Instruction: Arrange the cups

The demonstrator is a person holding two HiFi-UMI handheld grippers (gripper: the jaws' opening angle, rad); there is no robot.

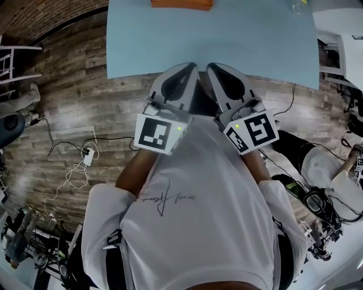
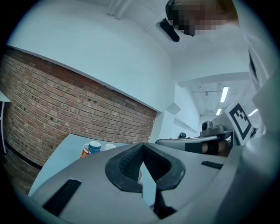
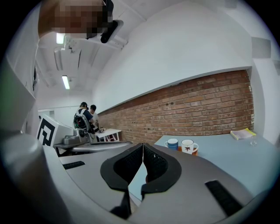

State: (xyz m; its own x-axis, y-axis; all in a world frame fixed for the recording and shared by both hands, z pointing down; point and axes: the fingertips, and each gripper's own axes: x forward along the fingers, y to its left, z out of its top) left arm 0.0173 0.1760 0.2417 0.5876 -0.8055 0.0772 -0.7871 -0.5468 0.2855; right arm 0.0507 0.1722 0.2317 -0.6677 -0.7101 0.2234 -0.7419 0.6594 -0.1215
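Far across the light blue table (image 3: 227,153) stand a blue cup (image 3: 172,143) and a white cup (image 3: 188,145) with a red mark, side by side by an orange object (image 3: 194,152). In the left gripper view the blue cup (image 2: 94,147) and white cup (image 2: 109,146) show small at the table's far end. In the head view only the orange object (image 1: 181,3) shows, at the table's (image 1: 227,39) far edge. My left gripper (image 1: 191,67) and right gripper (image 1: 211,67) are held side by side near the front edge, both shut and empty. The jaws meet in each gripper view: left (image 2: 142,146), right (image 3: 143,146).
A yellowish book (image 3: 243,133) and a small clear glass (image 3: 253,142) lie at the table's far right. A brick wall (image 3: 197,105) backs the table. People stand by a white side table (image 3: 107,132). Cables (image 1: 82,164) trail over the wooden floor at left.
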